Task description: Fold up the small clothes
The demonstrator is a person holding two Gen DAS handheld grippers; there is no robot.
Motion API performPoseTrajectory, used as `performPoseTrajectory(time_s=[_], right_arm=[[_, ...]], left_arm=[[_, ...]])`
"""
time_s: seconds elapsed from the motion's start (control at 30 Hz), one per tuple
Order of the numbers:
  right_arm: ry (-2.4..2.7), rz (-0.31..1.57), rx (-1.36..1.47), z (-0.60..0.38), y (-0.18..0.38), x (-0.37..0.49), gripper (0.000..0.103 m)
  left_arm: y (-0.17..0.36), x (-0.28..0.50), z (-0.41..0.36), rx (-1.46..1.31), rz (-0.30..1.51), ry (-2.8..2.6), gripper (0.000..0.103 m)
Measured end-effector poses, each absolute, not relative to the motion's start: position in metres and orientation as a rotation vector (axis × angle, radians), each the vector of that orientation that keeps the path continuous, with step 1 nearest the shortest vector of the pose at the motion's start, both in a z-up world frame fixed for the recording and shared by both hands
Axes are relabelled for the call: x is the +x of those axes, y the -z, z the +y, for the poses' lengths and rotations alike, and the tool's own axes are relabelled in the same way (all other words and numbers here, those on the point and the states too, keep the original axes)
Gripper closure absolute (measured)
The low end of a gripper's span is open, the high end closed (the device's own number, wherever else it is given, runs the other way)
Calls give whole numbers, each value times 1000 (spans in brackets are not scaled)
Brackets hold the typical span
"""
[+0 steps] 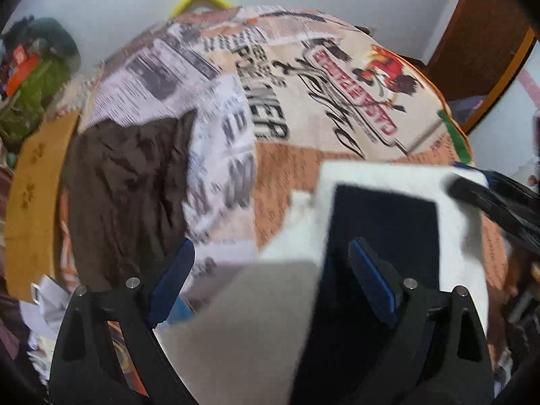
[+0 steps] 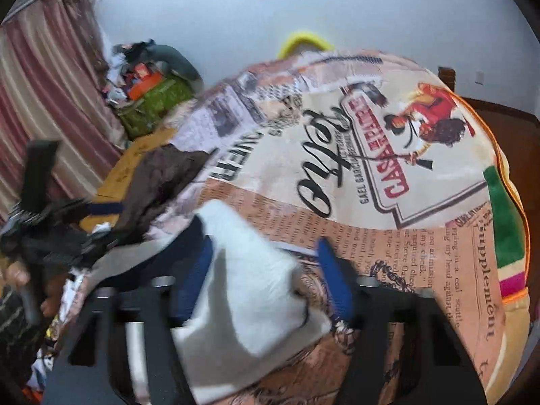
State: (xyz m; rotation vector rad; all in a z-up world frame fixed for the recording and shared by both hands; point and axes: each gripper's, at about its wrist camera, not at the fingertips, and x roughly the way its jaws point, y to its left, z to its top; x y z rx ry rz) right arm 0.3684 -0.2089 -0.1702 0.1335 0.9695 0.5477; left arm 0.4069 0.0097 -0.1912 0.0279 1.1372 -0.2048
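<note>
A white garment [image 1: 381, 175] with a dark navy panel [image 1: 381, 229] lies at the near side of the round printed tablecloth [image 1: 303, 77]. My left gripper [image 1: 273, 280] hovers over it, jaws wide open, nothing pinched. The right gripper's black finger [image 1: 486, 195] rests at the garment's far right corner. In the right wrist view a raised fold of the white garment [image 2: 249, 270] sits between the blue pads of my right gripper [image 2: 266, 280]; the left pad [image 2: 199, 276] is against the cloth, and a narrow gap shows at the right pad [image 2: 332, 280]. The view is blurred.
A crumpled brown garment [image 1: 125, 185] [image 2: 162, 175] lies on the table's left. A mustard cardboard sheet [image 1: 33, 195] lies beyond it. A green bag with clutter [image 2: 155, 101] and a striped curtain [image 2: 40, 94] stand at the left. A person's hand [image 2: 17, 276] holds the left gripper.
</note>
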Motion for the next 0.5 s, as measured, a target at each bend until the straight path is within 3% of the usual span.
performPoseTrajectory(time_s=[0.03,0.27,0.4,0.5], right_arm=[[-546,1003,154,-210,179,373,72],[-494,1089,133,-218,210,369,71],[-494,1075,82,-218,190,365,65],[-492,1037,78,-220,171,360,47]], left_arm=[[195,403,7,33,1144,211,9],[220,388,-12,122,1157,210,9],[207,384,9,22,1157,179,10],[191,370,25,-2,1121,138,9]])
